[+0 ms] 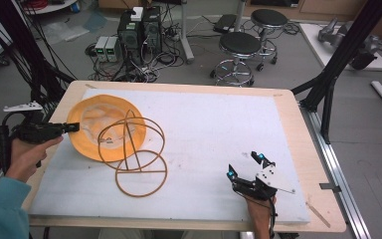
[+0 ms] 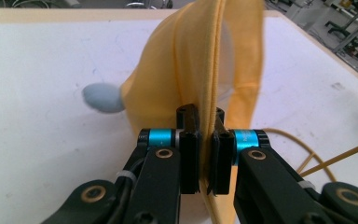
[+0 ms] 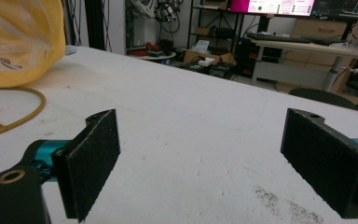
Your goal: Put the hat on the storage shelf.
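Observation:
A round yellow fabric piece (image 1: 90,118) with a pale mesh middle lies at the left of the white pad, its left edge lifted. Thin yellow wire hoops (image 1: 140,172) spring from it toward the front. My left gripper (image 1: 74,128) is shut on the fabric's left rim. In the left gripper view the jaws (image 2: 204,135) pinch a folded yellow edge (image 2: 200,60) that stands up between the pads. My right gripper (image 1: 244,165) rests near the front right of the pad, open and holding nothing. Its view (image 3: 203,121) shows the fabric (image 3: 23,42) and a hoop (image 3: 14,119) far to the left.
The white pad (image 1: 209,119) covers most of the wooden table (image 1: 298,129). A blurred grey-blue lump (image 2: 103,98) shows beside the fabric. Beyond the far edge stand two stools (image 1: 239,47), computer boxes (image 1: 139,30) and cables. A black frame post (image 1: 338,55) rises at the right.

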The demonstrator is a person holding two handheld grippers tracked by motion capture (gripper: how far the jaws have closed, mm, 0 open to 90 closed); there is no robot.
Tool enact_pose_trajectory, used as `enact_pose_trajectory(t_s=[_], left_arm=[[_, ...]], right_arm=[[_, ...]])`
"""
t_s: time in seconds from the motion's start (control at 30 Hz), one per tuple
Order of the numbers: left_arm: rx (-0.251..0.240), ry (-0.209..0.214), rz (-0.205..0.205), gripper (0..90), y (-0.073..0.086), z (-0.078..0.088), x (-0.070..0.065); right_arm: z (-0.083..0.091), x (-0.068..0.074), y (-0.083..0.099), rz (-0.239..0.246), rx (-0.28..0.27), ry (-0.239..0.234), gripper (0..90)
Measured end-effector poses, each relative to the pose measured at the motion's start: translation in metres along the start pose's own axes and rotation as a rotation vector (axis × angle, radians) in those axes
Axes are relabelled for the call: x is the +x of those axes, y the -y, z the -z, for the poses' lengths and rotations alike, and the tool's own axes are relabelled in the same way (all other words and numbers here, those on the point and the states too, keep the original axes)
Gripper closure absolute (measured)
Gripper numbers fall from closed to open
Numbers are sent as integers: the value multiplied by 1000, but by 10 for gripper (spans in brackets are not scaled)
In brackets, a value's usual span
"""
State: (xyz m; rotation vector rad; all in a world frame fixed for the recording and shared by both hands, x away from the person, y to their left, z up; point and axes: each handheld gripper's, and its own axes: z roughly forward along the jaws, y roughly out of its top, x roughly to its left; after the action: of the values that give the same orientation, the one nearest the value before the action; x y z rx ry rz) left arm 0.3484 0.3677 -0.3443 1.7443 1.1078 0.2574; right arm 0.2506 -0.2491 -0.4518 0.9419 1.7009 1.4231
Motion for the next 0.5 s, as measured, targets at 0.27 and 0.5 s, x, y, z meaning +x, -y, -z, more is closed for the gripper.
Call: enact_pose_trajectory(t_s=[0.27,0.5], left_arm=[[-28,-7,-52,850,-21,12,-19],[-46,-13,-105,850,-39,23,-38]], right_arm=[[0,0,0,-3,-1,0,107],[0,0,0,-2,-2,0,106]])
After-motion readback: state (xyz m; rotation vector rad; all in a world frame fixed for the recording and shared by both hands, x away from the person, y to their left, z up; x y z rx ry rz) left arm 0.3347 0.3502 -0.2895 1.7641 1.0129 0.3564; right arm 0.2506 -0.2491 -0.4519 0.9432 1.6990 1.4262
